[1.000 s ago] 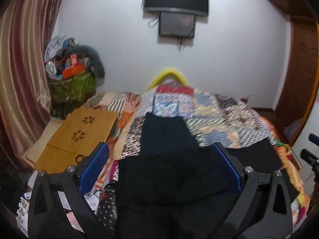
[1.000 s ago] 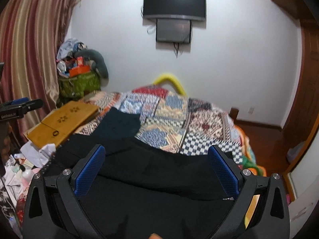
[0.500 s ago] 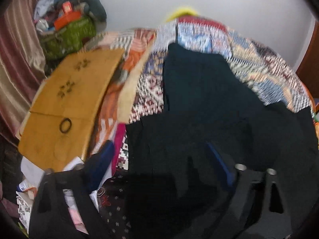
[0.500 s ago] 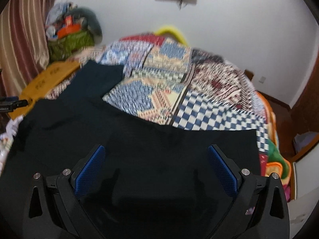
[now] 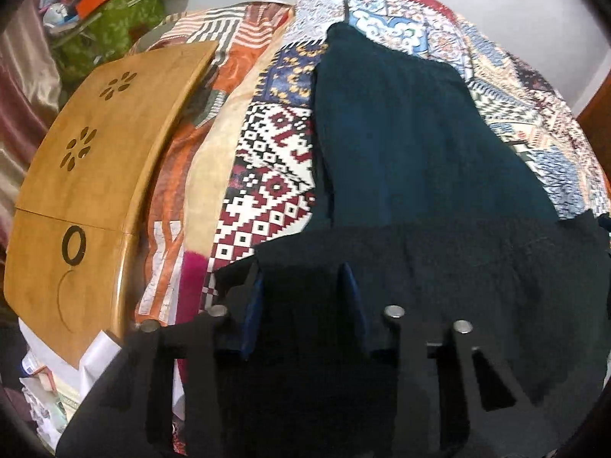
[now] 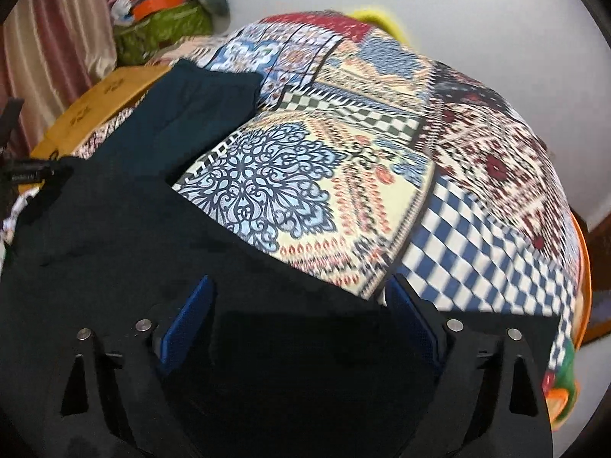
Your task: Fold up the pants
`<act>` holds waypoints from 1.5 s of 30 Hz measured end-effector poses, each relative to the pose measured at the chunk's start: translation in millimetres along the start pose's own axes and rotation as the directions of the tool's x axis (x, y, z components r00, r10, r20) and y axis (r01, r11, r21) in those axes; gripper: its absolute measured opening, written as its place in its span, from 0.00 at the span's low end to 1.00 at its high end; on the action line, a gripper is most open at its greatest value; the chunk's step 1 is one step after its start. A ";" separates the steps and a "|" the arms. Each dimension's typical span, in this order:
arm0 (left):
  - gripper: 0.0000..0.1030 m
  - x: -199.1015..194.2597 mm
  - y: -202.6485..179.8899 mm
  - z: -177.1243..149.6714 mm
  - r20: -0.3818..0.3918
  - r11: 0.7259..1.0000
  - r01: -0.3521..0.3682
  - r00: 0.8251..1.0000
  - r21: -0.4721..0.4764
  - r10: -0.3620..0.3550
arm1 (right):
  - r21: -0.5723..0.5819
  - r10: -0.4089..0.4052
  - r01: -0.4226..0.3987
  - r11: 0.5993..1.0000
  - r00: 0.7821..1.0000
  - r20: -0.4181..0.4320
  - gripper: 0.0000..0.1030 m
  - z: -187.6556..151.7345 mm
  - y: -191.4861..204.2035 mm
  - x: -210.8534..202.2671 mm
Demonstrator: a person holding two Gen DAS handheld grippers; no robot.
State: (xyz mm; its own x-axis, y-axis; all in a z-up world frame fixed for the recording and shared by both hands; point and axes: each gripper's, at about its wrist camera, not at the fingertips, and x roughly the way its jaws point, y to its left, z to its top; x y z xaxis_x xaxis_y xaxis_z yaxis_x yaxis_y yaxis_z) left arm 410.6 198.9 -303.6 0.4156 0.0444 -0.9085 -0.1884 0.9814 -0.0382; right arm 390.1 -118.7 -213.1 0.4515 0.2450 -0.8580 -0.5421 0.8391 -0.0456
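Observation:
Black pants (image 5: 439,267) lie across the near edge of a patchwork bedspread (image 5: 275,175), over a folded dark teal garment (image 5: 393,122). My left gripper (image 5: 303,286) is low on the pants' left end, its blue pads narrowed to a small gap with black cloth between them. My right gripper (image 6: 299,301) sits on the pants (image 6: 152,259) further right, its blue pads wide apart, cloth lying between them. The teal garment (image 6: 191,110) reaches toward the far left in the right wrist view.
A wooden lap desk (image 5: 95,175) lies left of the bed, above papers (image 5: 49,381) on the floor. A green basket (image 5: 110,23) piled with clutter stands at the far left by a curtain (image 6: 49,38). The bedspread (image 6: 382,160) drops off at the right.
Both grippers have tipped down and moved close onto the pants. The left gripper's pads have closed from wide open to a narrow gap; the right one's pads have come in a little.

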 end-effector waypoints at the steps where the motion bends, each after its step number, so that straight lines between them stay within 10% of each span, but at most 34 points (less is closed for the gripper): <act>1: 0.26 0.5 1.0 -0.1 0.000 1.000 -0.013 1.000 -0.001 0.013 | -0.013 0.009 -0.009 1.000 1.000 -0.021 0.75 0.2 0.6 8.2; 5: 0.18 -5.8 1.6 -2.8 0.018 1.000 -0.005 1.000 -0.005 0.005 | 0.024 0.067 -0.066 0.998 0.998 -0.015 0.64 0.0 -2.8 13.2; 12: 0.06 -27.8 -7.9 -9.5 0.068 0.999 -0.036 0.997 0.024 0.034 | 0.013 0.104 -0.104 0.995 0.995 -0.005 0.06 -5.8 14.2 6.0; 27: 0.06 -168.6 -10.8 -38.7 0.345 0.997 -0.037 0.939 0.075 0.009 | 0.077 0.031 -0.047 0.996 0.980 0.199 0.05 -14.8 22.0 -111.4; 45: 0.06 -234.0 4.3 -165.9 0.364 0.999 -0.023 0.931 0.033 0.009 | 0.171 0.128 -0.173 0.970 0.960 0.248 0.05 -129.1 73.0 -189.9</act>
State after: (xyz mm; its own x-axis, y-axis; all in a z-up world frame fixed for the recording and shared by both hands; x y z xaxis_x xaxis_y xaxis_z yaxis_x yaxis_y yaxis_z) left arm 164.9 161.7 -160.2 0.7094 0.1184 -0.6948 -0.1685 0.9857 -0.0040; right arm 173.2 -166.8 -119.6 0.5399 0.4629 -0.7031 -0.4829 0.8544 0.1917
